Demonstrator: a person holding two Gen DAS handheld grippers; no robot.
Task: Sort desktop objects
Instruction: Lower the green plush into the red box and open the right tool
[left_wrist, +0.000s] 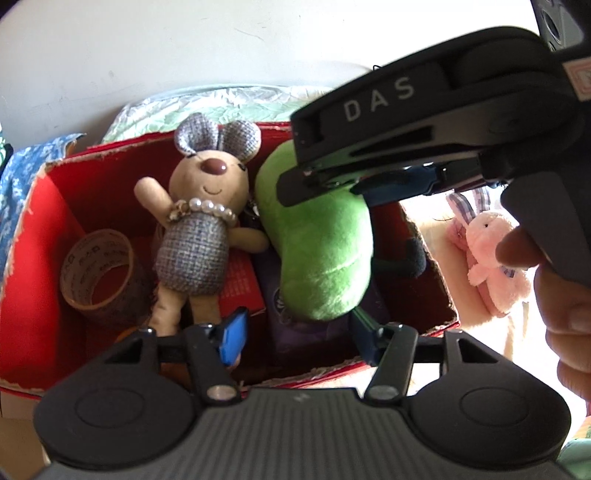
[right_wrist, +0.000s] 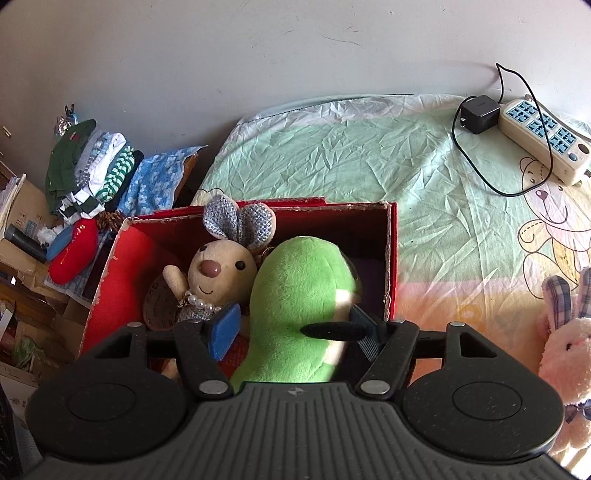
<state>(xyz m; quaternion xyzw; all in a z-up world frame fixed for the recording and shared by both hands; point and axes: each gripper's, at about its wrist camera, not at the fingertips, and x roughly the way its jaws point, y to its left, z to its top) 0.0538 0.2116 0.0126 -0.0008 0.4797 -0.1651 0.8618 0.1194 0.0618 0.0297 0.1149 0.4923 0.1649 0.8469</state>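
Note:
An open red box (right_wrist: 391, 258) sits on a bed sheet and holds a beige mouse plush (right_wrist: 218, 269) in a grey dress, a green plush (right_wrist: 295, 280) and a brown tape roll (left_wrist: 98, 273). My right gripper (right_wrist: 295, 328) hangs over the box, open, with the green plush (left_wrist: 317, 251) between its blue pads. In the left wrist view the right gripper (left_wrist: 299, 166) crosses above the plush from the right. My left gripper (left_wrist: 299, 334) is open at the box's near rim (left_wrist: 325, 373), holding nothing. A pink rabbit plush (right_wrist: 565, 350) lies on the sheet right of the box.
A power strip (right_wrist: 543, 140) and a black charger (right_wrist: 478, 112) with its cable lie at the back right of the sheet (right_wrist: 332, 155). Folded clothes (right_wrist: 92, 166), a red item (right_wrist: 74, 254) and cardboard boxes crowd the left. A hand (left_wrist: 569, 306) holds the right gripper.

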